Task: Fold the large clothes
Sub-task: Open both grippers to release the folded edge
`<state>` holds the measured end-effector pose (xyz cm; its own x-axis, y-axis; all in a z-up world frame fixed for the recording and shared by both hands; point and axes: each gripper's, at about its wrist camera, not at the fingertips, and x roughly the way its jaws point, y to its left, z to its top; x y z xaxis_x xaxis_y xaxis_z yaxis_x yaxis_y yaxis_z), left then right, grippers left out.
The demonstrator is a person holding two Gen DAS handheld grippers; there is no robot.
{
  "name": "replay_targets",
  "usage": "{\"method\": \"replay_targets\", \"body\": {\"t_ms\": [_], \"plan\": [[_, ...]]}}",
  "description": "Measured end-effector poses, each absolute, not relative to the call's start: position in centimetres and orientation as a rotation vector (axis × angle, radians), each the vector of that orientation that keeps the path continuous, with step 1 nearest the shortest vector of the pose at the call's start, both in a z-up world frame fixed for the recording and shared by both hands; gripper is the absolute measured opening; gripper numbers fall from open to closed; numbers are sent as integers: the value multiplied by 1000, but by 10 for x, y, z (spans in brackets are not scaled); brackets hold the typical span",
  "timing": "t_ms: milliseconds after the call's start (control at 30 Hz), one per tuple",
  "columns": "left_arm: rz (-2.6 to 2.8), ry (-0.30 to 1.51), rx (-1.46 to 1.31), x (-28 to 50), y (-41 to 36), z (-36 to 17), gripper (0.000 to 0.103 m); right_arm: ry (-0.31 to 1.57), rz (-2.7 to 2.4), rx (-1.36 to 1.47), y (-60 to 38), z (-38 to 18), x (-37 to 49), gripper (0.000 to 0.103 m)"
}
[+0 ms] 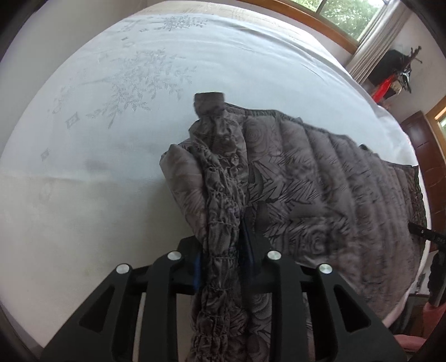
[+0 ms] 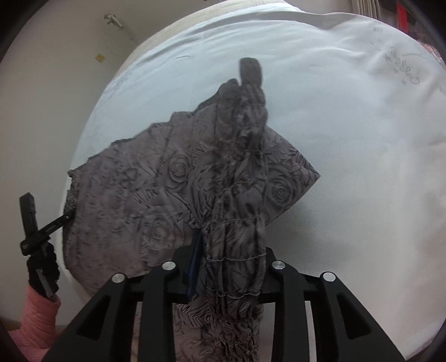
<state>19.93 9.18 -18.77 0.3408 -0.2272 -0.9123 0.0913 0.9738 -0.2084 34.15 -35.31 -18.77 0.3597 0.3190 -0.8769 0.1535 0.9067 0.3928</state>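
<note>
On the white bedsheet (image 1: 83,195) the grey rose-print garment (image 1: 320,195) lies toward three o'clock, its shirred edge bunched between each narrowly parted left gripper (image 1: 223,172) and right gripper (image 2: 239,156), hiding fingertips.

A bed (image 1: 251,55) covered by a pale sheet (image 2: 348,125) carries everything here. The sheet has a faint woven leaf pattern (image 1: 139,86) that shows left of the garment in the left wrist view. A grey rose-print garment (image 1: 320,189) lies spread on the sheet near the bed's close edge. Its gathered, stitched end (image 2: 239,172) rises off the sheet. A wooden frame (image 1: 306,22) runs along the bed's far side, beyond the garment.
</note>
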Motion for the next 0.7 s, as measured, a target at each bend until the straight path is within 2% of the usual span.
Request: {"method": "replay_targets", "body": {"t_ms": [267, 333, 433, 500, 700], "plan": [[-192, 1174, -94, 195, 85, -195, 29, 1164, 65, 446, -344, -200, 343, 38], [-181, 1169, -92, 193, 84, -193, 31, 1158, 50, 443, -346, -200, 338, 42], [-159, 1164, -73, 185, 83, -185, 37, 1156, -2, 415, -346, -192, 332, 50], [-126, 1173, -65, 181, 85, -176, 50, 1140, -44, 351, -339, -179, 324, 50], [-57, 1146, -103, 153, 107, -141, 51, 1071, -128, 203, -321, -145, 291, 50]]}}
